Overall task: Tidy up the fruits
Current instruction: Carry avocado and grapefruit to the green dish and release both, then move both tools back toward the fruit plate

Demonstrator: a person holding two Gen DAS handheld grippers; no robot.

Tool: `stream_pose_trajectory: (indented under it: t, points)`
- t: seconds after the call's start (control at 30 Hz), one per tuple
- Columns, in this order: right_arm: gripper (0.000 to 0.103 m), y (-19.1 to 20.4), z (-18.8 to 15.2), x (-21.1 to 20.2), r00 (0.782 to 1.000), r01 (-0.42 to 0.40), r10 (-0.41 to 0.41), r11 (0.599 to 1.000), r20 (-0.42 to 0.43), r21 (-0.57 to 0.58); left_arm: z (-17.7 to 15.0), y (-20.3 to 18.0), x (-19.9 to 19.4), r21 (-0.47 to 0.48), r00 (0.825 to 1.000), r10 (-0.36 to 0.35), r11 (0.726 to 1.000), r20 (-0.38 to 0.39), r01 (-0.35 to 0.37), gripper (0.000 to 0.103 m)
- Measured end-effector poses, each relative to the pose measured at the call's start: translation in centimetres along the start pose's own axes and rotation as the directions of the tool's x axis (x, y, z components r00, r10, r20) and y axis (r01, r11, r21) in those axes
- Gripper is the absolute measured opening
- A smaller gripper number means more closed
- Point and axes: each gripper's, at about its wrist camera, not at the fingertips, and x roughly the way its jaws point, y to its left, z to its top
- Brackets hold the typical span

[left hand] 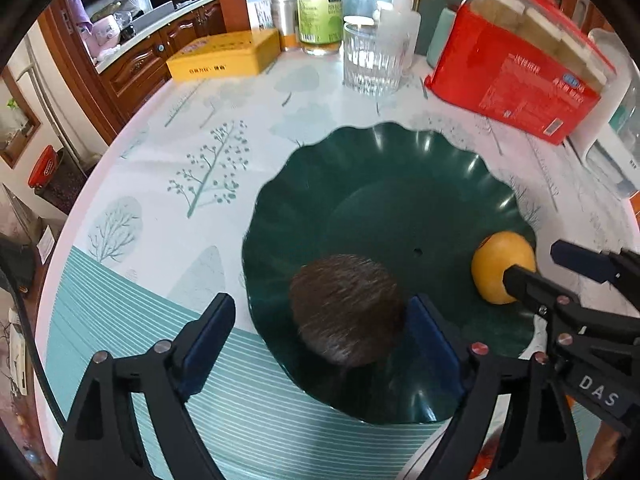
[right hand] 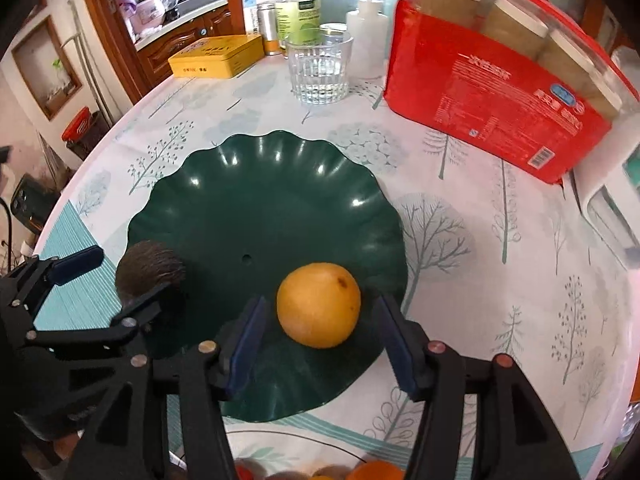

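A dark green scalloped plate (left hand: 380,184) (right hand: 260,184) lies on the tree-print tablecloth. On its near left part rests a brown fuzzy kiwi (left hand: 348,312) (right hand: 150,268). My left gripper (left hand: 322,302) (right hand: 128,272) straddles the kiwi with jaws wide. One blue pad sits close to the fruit and the other stands well clear. An orange (right hand: 318,306) (left hand: 500,264) rests on the plate's near right part. My right gripper (right hand: 320,301) (left hand: 534,260) is open around it, with a gap on both sides.
Behind the plate stand a clear ribbed glass (left hand: 372,56) (right hand: 320,68), a bottle (left hand: 320,8), a yellow tin (left hand: 224,54) and a large red package (left hand: 516,76) (right hand: 492,100). The round table's edge curves along the left. More fruit (right hand: 372,472) shows at the bottom edge.
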Motion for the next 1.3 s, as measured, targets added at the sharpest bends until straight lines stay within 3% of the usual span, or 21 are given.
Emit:
stream_pose_trajectory:
  t: [0.33,0.63,1.03,1.3]
  points:
    - [0.059,0.8,-0.7,-2.9,0.999,-0.019,0.019,1.000,0.033,-0.018,-0.6,0.4,-4.8,-0.016,0.997,0.040,0.999,0.070,-0.039,0.092]
    - [0.059,1.5,-2.1,-7.4,0.994,-0.056,0.060,0.998,0.087,-0.039,-2.3,0.6,-10.9,-0.052,0.984,0.082,0.996,0.160,-0.074,0.095]
    - [0.059,1.8,-6.6,-15.2,0.983,-0.086,0.093,0.995,0.159,-0.051,-7.0,-0.8,-19.5,-0.085,0.966,0.077,0.995,0.245,-0.058,0.095]
    - [0.059,1.5,-10.4,-19.4,0.973,-0.076,0.086,0.996,0.216,-0.056,-10.9,-2.2,-23.9,-0.086,0.961,0.028,0.996,0.276,-0.004,0.095]
